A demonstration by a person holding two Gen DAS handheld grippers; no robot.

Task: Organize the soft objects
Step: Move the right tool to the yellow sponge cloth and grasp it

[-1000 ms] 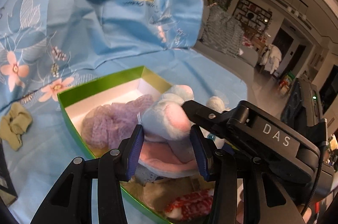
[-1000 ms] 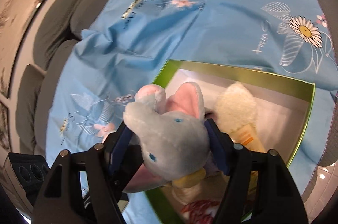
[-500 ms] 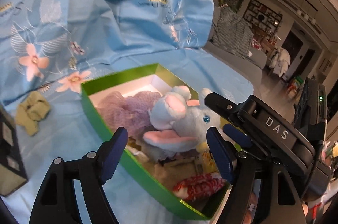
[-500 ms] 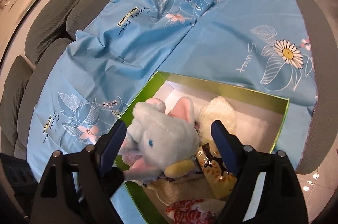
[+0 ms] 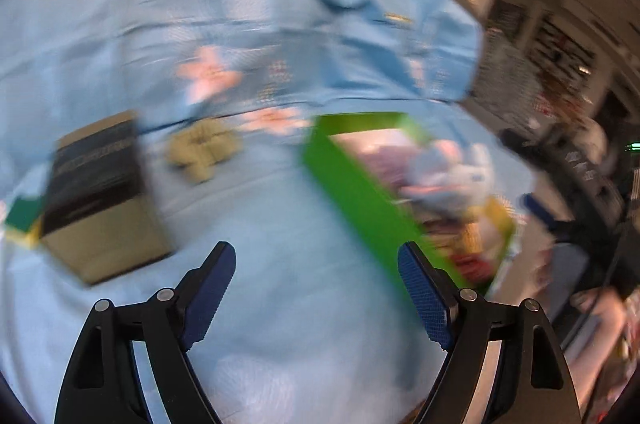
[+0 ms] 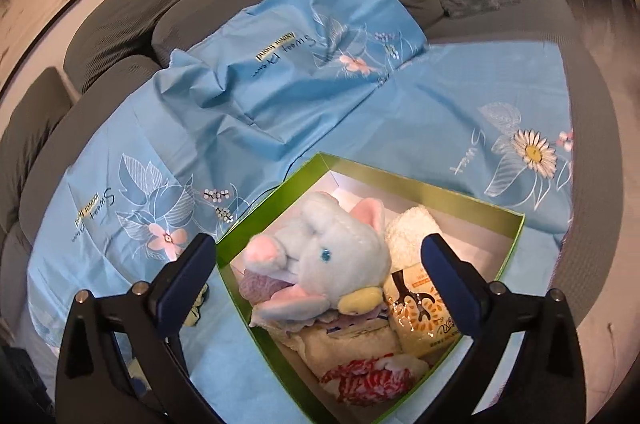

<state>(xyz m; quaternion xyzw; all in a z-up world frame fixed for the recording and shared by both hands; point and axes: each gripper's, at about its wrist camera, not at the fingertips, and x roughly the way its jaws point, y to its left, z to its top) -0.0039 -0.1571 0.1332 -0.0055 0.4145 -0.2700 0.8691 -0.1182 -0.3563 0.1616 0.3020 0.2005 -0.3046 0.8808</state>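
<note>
Right wrist view: right gripper point(image 6: 316, 266) and left gripper point(image 5: 316, 282) both just spread wide, nothing gripped, plush elephant point(image 6: 320, 256) in green box point(image 6: 516, 236).

One green box point(image 6: 505, 256); one blue plush elephant point(image 6: 336, 256); one olive scrunchie point(image 5: 204, 150); one cardboard carton point(image 5: 100, 200); two grippers: left gripper point(image 5: 316, 288), right gripper point(image 6: 320, 276).

A grey sofa point(image 6: 120, 20) carries a blue flowered sheet point(image 6: 280, 96) spread over seat and backrest, and directly on the sheet lie a green box point(image 6: 472, 200) filled with soft toys, an olive cloth bundle point(image 5: 202, 148) and a dark-topped cardboard box point(image 5: 100, 200) near it.
</note>
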